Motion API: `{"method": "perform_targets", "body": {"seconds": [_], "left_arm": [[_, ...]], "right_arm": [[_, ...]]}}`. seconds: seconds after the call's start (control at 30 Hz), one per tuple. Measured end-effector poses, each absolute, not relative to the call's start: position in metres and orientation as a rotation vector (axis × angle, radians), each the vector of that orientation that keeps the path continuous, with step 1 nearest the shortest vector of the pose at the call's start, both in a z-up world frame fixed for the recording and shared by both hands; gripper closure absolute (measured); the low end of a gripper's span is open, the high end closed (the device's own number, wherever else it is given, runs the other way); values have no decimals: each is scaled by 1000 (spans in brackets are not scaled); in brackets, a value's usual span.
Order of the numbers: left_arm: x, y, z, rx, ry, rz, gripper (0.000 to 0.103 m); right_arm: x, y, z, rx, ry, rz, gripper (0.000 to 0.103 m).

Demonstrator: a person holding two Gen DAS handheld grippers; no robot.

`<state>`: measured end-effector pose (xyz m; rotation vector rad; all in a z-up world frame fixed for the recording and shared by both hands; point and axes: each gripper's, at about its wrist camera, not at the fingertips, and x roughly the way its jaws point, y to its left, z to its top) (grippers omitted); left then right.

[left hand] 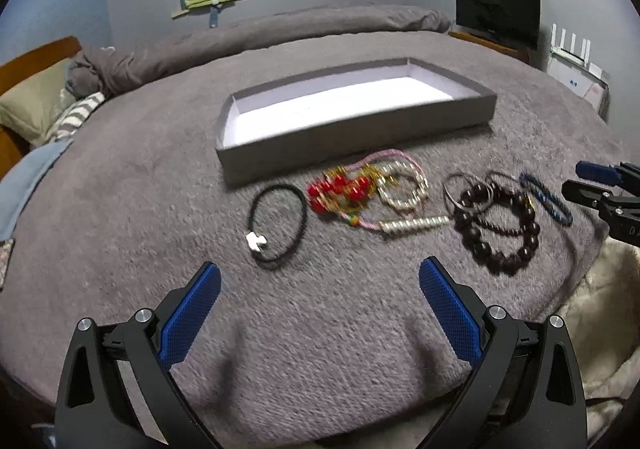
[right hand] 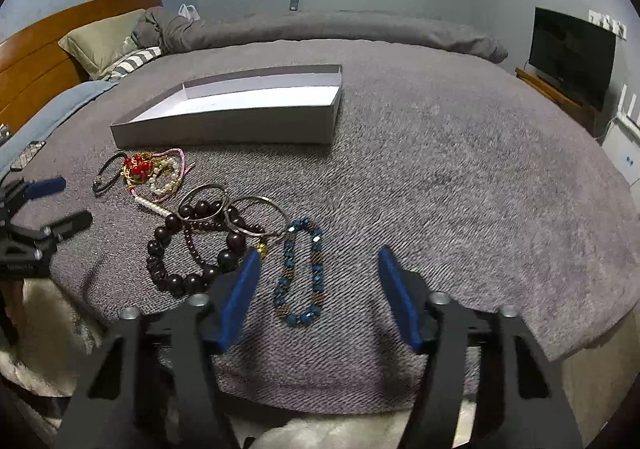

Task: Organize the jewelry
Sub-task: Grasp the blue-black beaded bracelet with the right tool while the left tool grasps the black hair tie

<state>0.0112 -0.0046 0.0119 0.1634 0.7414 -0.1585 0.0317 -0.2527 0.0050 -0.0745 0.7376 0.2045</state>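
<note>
Right gripper (right hand: 316, 261): jaws apart, nothing clamped. The blue bead bracelet (right hand: 300, 273) lies flat on the grey blanket (right hand: 440, 177) between the blue pads, near the bed's near edge; pads not touching it.

Left gripper (left hand: 320, 277): jaws wide apart, empty, hovering above bare blanket just short of the black cord bracelet (left hand: 278, 225).

Row of jewelry across the blanket, left to right in the left wrist view: black cord bracelet, red bead bracelet (left hand: 340, 189) tangled with a pearl bracelet (left hand: 404, 185) and a pink cord, then the dark wooden bead bracelet (left hand: 500, 233) overlapped by metal bangles (left hand: 468, 189), then the blue one.

Beyond the row: shallow grey tray (left hand: 352, 145), white inside, nothing in it.

Judgement: first pick in hand, no piece transferred yet. Next move calls for lowering the right gripper, pinching one side of the blue bracelet, then carrying it to the tray.
</note>
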Motion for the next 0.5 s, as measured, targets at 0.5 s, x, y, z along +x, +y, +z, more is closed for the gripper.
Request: {"method": "perform_targets", "body": {"seconds": [0.5], "left_arm": [[60,16,6,181,794,-164,14]], "right_arm": [[59,-250,-7,-125,874,260,67]]}}
